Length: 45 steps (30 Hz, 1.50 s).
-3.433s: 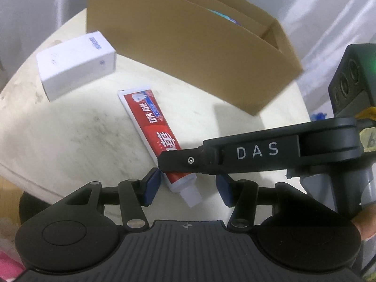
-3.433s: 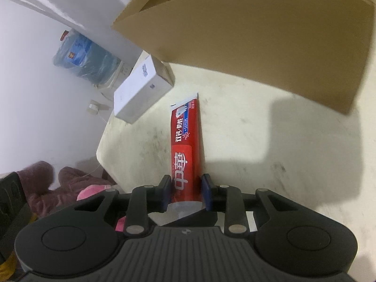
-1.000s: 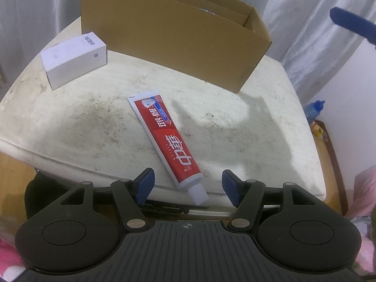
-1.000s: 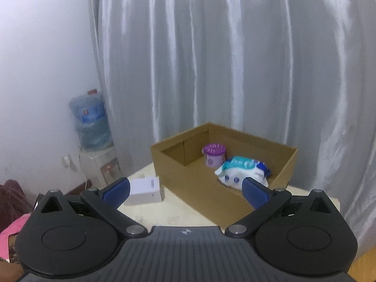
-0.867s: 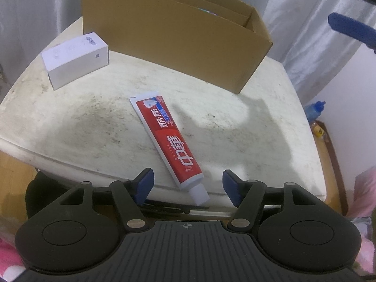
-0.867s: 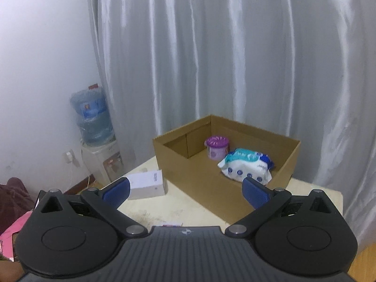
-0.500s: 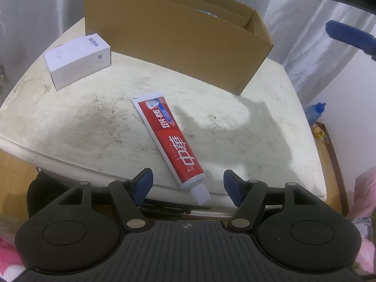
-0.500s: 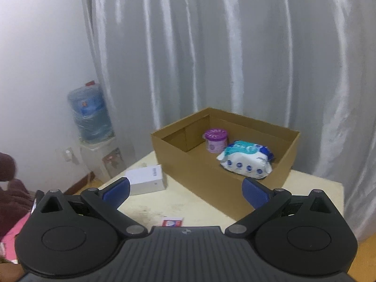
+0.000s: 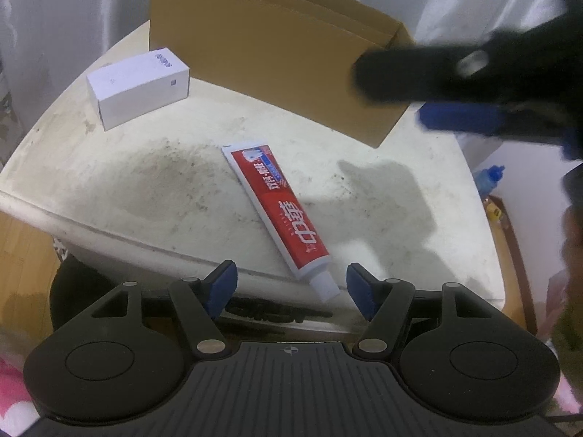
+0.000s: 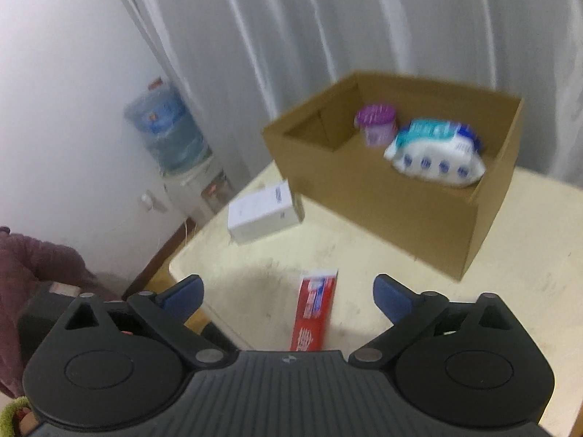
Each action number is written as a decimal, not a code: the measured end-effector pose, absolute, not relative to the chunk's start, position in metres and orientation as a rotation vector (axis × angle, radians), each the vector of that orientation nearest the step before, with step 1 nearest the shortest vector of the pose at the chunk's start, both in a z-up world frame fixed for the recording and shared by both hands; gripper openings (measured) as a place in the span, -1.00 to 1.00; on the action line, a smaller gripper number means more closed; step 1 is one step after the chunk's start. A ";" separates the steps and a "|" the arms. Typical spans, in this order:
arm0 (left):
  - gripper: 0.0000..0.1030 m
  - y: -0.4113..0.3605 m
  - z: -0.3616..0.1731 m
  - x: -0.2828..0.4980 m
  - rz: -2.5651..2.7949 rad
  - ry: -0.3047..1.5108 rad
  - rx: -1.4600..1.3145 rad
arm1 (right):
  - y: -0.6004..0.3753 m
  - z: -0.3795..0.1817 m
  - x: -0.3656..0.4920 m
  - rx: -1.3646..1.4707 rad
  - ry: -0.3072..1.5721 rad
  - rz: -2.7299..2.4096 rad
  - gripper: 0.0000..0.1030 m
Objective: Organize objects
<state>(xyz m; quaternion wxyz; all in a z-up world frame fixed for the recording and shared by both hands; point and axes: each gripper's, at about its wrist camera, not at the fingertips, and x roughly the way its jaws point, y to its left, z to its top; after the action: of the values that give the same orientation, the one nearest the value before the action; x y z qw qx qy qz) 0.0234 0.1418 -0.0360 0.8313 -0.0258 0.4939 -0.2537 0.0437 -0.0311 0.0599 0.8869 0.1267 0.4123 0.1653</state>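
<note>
The red toothpaste tube (image 9: 278,215) lies flat on the stained white surface (image 9: 145,189), in front of the cardboard box (image 9: 277,47) and well apart from it, its white cap end just at the surface's near edge. The left gripper (image 9: 291,289) hangs at that near edge with its blue pads partly apart, nothing between them; the tube's cap sits just ahead of the gap, nearer the right pad, untouched. The right gripper (image 10: 288,293) is above the tube, jaws spread wide and empty, having just closed a little; in its own view the tube's crimped end shows between the two blue pads, lower down on the surface. From the left wrist it appears as a blurred black and blue shape (image 9: 473,87) by the box's right end. A small white carton (image 9: 140,91) stands left of the box, near its corner. Inside the box sit a purple-lidded jar (image 10: 377,123) and, touching it, a pack of wipes (image 10: 435,151) against the right wall.
</note>
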 end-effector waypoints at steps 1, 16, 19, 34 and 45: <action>0.29 0.142 -0.037 0.024 -0.538 1.049 -0.059 | -0.029 0.054 0.048 0.269 0.885 0.351 0.87; 0.14 0.148 -0.040 0.032 -0.555 1.080 -0.089 | -0.007 -0.015 0.077 0.248 1.131 0.349 0.01; 0.14 0.149 -0.040 0.033 -0.556 1.084 -0.093 | -0.004 -0.018 0.079 0.229 1.150 0.348 -0.15; 0.14 0.149 -0.042 0.035 -0.556 1.098 -0.096 | -0.004 -0.022 0.081 0.222 1.152 0.342 -0.23; 0.14 0.146 -0.042 0.034 -0.556 1.100 -0.091 | -0.010 -0.024 0.081 0.255 1.152 0.334 -0.35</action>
<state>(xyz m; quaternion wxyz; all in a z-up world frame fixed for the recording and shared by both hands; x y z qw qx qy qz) 0.0340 0.1459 -0.0424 0.8151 -0.0425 0.5156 -0.2607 0.0814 -0.0095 -0.0241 0.8178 0.1198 0.5407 0.1566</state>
